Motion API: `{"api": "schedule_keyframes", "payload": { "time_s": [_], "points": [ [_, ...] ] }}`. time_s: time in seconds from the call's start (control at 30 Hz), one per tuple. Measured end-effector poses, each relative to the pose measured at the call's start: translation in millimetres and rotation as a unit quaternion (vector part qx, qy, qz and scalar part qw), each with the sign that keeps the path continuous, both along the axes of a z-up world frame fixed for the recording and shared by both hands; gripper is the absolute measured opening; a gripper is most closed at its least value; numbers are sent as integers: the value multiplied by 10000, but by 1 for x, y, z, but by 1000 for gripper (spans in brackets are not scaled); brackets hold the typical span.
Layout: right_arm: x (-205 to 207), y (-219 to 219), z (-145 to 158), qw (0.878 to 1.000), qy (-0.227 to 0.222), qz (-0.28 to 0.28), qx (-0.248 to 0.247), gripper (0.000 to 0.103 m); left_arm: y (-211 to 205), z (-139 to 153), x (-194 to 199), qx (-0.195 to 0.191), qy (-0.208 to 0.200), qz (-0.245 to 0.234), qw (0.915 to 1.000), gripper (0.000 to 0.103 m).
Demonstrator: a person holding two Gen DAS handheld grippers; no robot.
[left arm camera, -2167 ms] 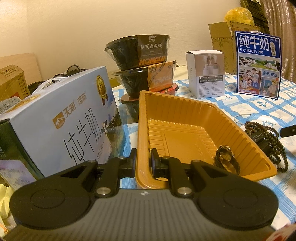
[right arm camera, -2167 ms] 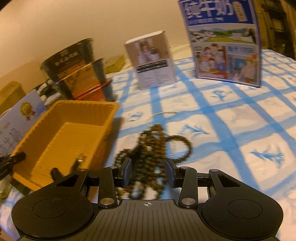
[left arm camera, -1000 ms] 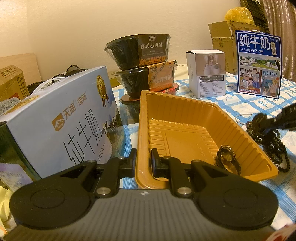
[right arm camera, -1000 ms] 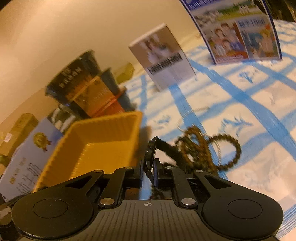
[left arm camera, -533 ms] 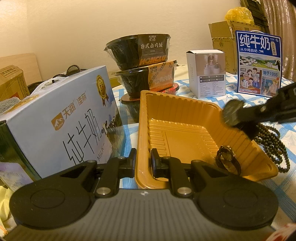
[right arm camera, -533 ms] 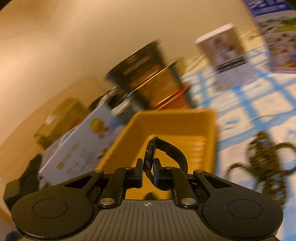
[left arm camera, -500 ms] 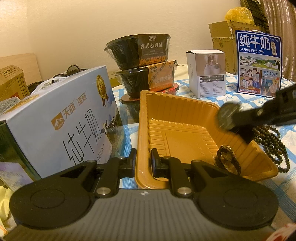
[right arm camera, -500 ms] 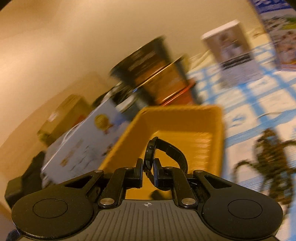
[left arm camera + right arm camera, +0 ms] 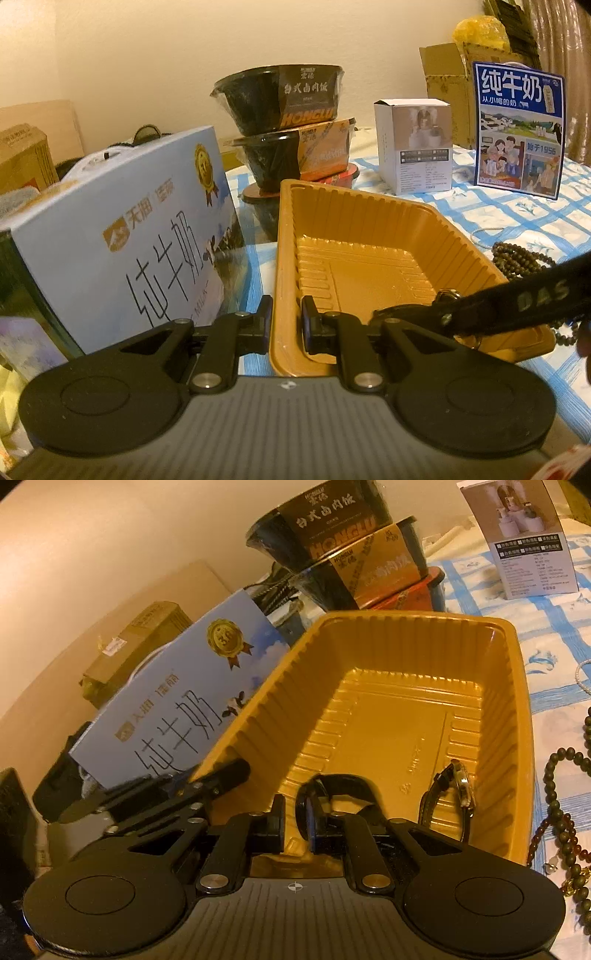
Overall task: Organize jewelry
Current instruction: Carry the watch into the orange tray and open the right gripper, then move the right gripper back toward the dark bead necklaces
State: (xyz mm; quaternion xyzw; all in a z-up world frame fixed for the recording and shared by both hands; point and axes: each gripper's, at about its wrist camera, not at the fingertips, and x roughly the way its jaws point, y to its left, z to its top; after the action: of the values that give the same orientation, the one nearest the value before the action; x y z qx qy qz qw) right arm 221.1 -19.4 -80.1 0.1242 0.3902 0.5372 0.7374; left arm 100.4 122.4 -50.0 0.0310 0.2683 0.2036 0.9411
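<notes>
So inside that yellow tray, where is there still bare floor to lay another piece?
The yellow tray is bare across its middle and far end, toward the stacked bowls. Its near end is crowded: the silver watch leans at the near right wall, and the right gripper, jaws opening, releases a black watch beside it.

Right tool [image 9: 295,832] opening, black watch [image 9: 338,790] over tray [image 9: 524,738].

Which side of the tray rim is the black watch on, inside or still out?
Inside: the black watch sits over the yellow tray floor, between the opening jaws of the right gripper.
</notes>
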Motion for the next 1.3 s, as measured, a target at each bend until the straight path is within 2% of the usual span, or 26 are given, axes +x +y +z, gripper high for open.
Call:
{"api": "schedule_keyframes", "payload": {
  "time_s": [0.17, 0.3, 0.73, 1.1, 1.3],
  "points": [
    [4, -26, 14, 9994, -224, -253, 7, 28, -1, -1, -1, 11, -4, 10, 10000, 15],
    [10, -49, 23, 9958, -534, -705, -249, 37, -1, -1, -1, 2, 7, 15, 10000, 15],
    [35, -106, 18, 9671, -1047, -1871, -1372, 39, 1, -1, 1, 11, 22, 22, 10000, 15],
    [42, -124, 11, 9614, -973, -2083, -1513, 40, 1, -1, 1, 17, 29, 24, 10000, 15],
    [53, -154, -3, 9504, -761, -2525, -1646, 40, 0, 0, 0, -3, 13, 21, 10000, 15]
  ]
}}
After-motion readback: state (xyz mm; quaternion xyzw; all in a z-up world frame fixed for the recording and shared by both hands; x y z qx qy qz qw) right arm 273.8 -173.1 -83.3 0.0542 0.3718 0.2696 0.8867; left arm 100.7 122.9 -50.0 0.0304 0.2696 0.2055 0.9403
